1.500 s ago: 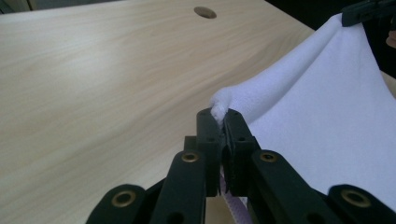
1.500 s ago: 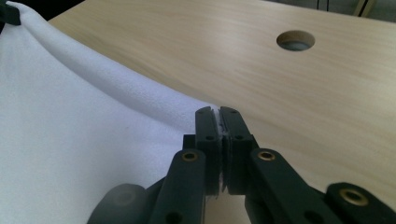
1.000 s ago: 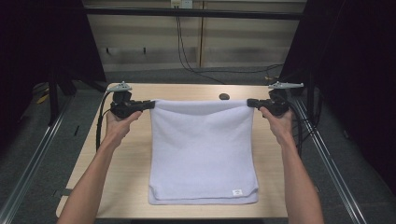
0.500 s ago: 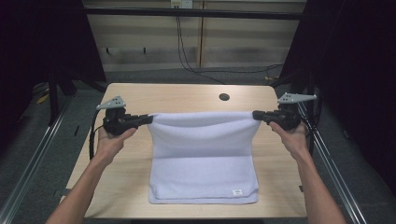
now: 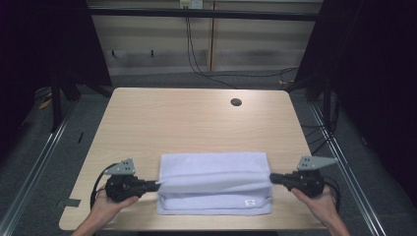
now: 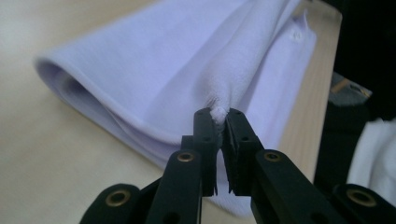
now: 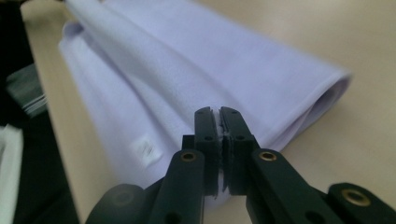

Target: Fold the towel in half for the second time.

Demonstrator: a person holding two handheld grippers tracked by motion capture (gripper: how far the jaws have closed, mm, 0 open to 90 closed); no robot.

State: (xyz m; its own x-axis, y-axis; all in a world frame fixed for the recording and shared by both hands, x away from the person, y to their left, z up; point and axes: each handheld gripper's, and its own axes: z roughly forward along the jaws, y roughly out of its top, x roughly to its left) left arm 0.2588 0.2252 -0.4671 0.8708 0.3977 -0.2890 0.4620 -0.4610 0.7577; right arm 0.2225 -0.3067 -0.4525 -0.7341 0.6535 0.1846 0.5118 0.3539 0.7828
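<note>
Towel (image 5: pixel 214 183), white, is seen folded over on itself near the counter's (image 5: pixel 196 123) front edge, label at its front right corner. Left claw (image 5: pixel 156 185) is clamped on one towel corner, its jaws just easing apart; right claw (image 5: pixel 272 178) is clamped on the opposite corner.

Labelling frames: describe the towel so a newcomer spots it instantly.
Start at the wooden table and move to its near edge. There lies the towel, pale lavender, folded over on itself, between the two claws. A small white tag at its near right corner marks it.
</note>
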